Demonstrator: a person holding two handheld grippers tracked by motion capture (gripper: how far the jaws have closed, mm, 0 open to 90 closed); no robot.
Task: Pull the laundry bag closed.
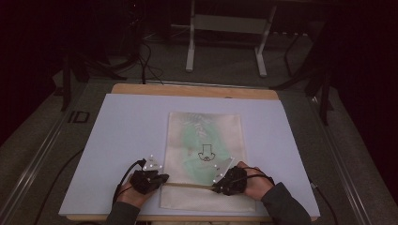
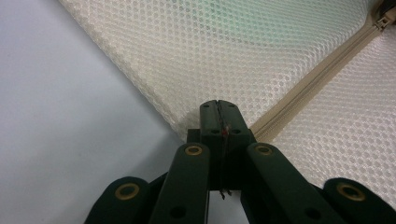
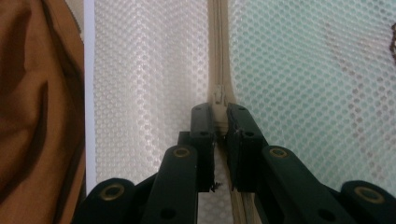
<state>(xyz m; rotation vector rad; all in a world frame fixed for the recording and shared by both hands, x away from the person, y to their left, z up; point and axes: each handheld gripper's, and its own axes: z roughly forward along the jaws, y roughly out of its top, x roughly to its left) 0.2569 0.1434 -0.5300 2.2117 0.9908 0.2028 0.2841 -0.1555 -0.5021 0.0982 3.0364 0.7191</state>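
Pale blue table top (image 1: 117, 140), centre frame: cream mesh zip bag (image 1: 206, 131) holding something green. Left gripper (image 2: 218, 109) clamped on bag's edge; right gripper (image 3: 219, 114) pinching zipper pull (image 3: 218, 95).

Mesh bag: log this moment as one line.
mesh bag flat on white board | left gripper shut at zipper's end | right gripper shut on zipper pull | green item inside
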